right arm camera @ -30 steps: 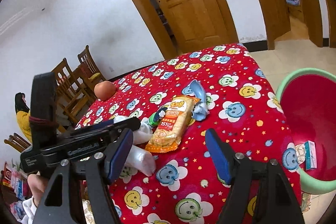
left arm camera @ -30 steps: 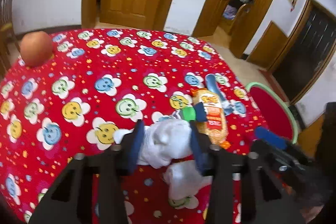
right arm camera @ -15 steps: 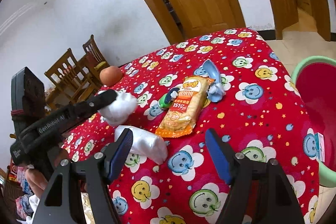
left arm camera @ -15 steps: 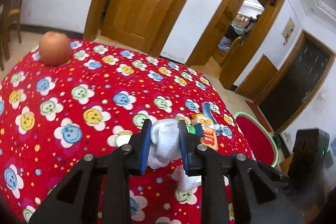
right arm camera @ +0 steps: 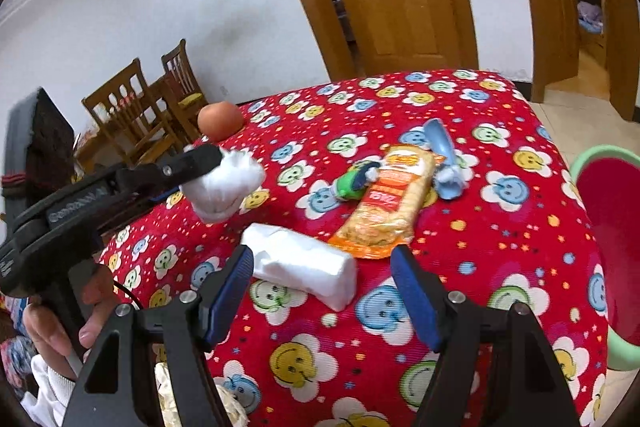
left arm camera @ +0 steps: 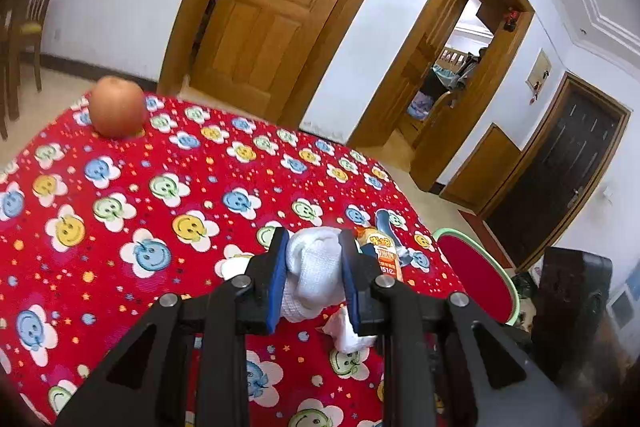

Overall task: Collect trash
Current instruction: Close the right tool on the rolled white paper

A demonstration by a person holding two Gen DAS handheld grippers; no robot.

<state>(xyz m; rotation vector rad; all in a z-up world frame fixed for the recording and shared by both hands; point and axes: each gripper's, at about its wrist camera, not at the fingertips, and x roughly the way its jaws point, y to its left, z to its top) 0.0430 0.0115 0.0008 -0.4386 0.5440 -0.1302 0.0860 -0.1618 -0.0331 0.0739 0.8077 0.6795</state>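
Clamping a crumpled white tissue (left arm camera: 310, 277), left claw (left arm camera: 313, 277) hides the table (left arm camera: 120, 211) behind.

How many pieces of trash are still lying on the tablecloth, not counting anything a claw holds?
4: a white plastic packet nearest the open right claw, an orange snack wrapper behind it, a green tube left of the wrapper, and a blue wrapper right of it. More may be hidden.

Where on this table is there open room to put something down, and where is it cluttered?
Bare cloth lies between the orange fruit and the left gripper, and along the far edge by the door. It is crowded near the red basin: snack packet, white packet, blue wrapper.
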